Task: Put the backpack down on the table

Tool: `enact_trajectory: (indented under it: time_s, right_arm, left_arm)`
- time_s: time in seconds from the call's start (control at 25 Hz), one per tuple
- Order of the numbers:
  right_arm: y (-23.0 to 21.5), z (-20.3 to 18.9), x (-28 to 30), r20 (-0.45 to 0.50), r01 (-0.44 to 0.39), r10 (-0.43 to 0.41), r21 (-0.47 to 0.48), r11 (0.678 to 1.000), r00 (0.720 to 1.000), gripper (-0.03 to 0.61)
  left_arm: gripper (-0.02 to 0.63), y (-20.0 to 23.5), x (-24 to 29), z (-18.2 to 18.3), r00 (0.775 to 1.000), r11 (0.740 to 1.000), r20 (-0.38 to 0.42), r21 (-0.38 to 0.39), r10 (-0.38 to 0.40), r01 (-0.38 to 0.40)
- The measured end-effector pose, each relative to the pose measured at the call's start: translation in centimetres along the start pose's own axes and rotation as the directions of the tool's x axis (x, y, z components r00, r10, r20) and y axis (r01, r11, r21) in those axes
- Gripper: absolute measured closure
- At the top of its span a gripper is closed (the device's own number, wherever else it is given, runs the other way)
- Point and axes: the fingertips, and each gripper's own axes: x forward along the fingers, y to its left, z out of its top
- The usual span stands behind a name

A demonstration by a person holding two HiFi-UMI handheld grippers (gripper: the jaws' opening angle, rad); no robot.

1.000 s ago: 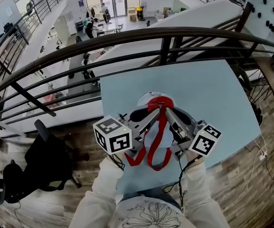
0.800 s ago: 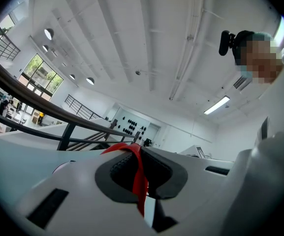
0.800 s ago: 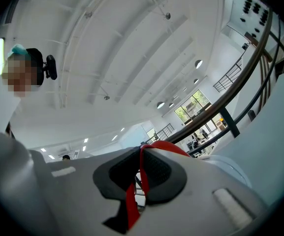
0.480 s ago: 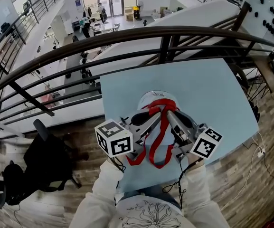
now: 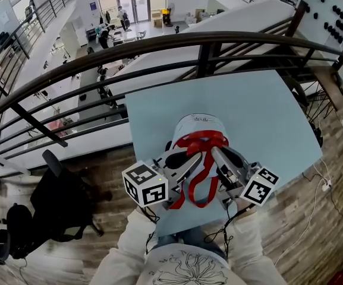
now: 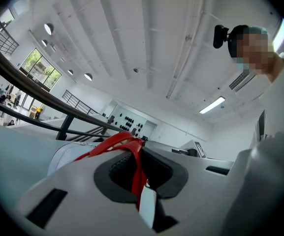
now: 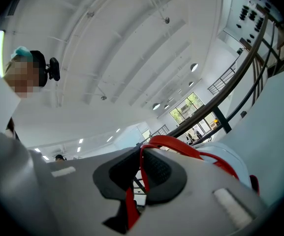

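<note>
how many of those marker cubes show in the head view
2. One marker cube is left of the red straps; the other is right of them. Both are near the bottom of the view. None seems hidden.

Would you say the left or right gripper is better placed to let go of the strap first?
Likely left. The left gripper has just been opening its jaws, with the strap between them; the right gripper is shut on the strap.
</note>
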Motion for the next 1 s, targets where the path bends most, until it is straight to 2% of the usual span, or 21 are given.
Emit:
enact_trajectory:
  time_s: [0.44,0.72,1.0]
  right_arm:
    - [2.0,-3.4,-3.4,0.013,0.029,-0.03,0.026,0.999,0.999,0.545]
    - [2.2,-5.7,-5.5,-0.024,0.086,-0.086,-0.032,0.996,0.996,0.54]
    - [2.1,-7.0,-7.0,-0.008,0.133,-0.133,0.01,0.991,0.991,0.524]
  left_arm:
    - [0.586,-2.5,-2.0,-3.9,1.0,0.999,-0.025,-0.031,0.014,-0.015]
    - [0.583,-3.4,-2.6,-6.6,0.998,0.998,-0.052,-0.047,0.043,-0.045]
    - [0.565,-3.6,-3.6,-8.2,0.993,0.994,-0.081,-0.05,0.089,-0.093]
